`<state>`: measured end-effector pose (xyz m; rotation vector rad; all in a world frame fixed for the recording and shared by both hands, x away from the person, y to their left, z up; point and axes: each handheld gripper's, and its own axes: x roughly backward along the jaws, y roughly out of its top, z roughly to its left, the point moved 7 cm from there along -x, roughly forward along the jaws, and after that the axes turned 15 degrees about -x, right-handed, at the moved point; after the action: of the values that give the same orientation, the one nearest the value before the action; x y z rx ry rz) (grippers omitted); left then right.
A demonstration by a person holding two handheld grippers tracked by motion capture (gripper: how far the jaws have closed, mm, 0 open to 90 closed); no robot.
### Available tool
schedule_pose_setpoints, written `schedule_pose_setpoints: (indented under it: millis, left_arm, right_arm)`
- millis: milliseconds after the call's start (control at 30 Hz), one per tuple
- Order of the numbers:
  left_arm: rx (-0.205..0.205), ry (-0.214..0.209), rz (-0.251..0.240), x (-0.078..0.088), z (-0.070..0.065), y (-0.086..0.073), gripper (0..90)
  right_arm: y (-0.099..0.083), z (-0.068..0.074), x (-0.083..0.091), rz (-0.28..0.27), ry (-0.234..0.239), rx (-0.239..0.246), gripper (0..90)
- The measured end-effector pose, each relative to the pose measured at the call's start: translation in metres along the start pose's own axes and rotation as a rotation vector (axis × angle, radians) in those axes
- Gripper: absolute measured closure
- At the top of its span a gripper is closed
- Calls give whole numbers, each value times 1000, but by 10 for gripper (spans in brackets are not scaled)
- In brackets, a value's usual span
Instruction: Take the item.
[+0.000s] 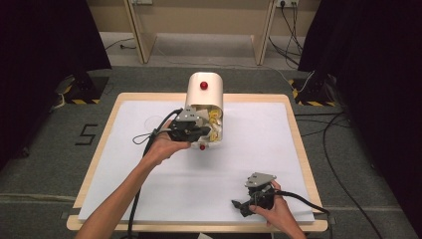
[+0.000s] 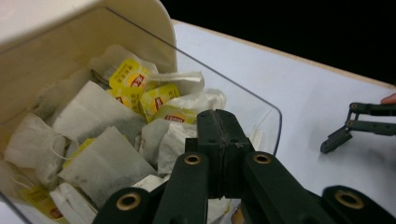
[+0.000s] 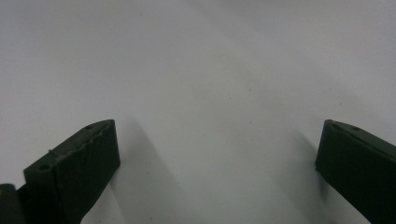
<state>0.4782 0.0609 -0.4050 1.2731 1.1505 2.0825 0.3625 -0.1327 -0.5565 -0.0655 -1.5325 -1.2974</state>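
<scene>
We reach our left arm (image 1: 127, 191) forward from the near edge, wrist bent, the left gripper (image 1: 196, 130) held level and pointing right, its two black jaws pressed flat together. Our right hand (image 1: 276, 209) stays low by the near right, holding the right gripper (image 1: 238, 205) pointed left and down, jaws spread wide with nothing between them.

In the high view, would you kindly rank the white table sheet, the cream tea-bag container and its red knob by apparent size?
1. White table sheet, by far the largest.
2. Cream tea-bag container.
3. Red knob, the smallest.
</scene>
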Motion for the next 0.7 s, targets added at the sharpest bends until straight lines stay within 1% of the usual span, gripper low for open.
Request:
schedule_pose_setpoints:
  millis: [33,67,133,167,233,300,367,433,467,533,567,600,633,700]
  left_arm:
    - [9,9,-18,4,3,3,890]
    - [9,9,-18,4,3,3,890]
    - [16,16,-34,10,5,5,890]
    - [21,17,-48,15,8,8,890]
    - [21,20,-51,17,9,9,890]
    - [26,24,-67,25,12,12,890]
    - [26,26,-71,27,12,13,890]
    - [27,35,-76,35,15,15,889]
    - [27,35,-76,35,15,15,890]
    - [26,39,-79,40,17,16,890]
    - [31,43,-88,45,20,17,890]
    - [31,43,-88,45,20,17,890]
    - [35,44,-95,50,22,18,890]
    - [36,43,-99,53,23,19,890]
  right_arm:
    - [0,0,0,-1,-1,0,1]
    - [0,0,0,-1,-1,0,1]
    - [0,0,0,-1,-1,2,1]
    - [0,0,0,0,0,-2,1]
    - [0,0,0,-1,-1,2,1]
    - [0,0,0,-1,0,2,1]
    - [0,0,0,-1,-1,3,1]
    - [0,0,0,-1,-1,1,1]
    - [0,0,0,-1,-1,1,1]
    - [0,0,0,0,1,1,1]
    - [0,0,0,0,0,2,1]
    - [0,0,0,-1,0,2,1]
    - [0,0,0,-1,-1,3,1]
    - [0,0,0,-1,1,2,1]
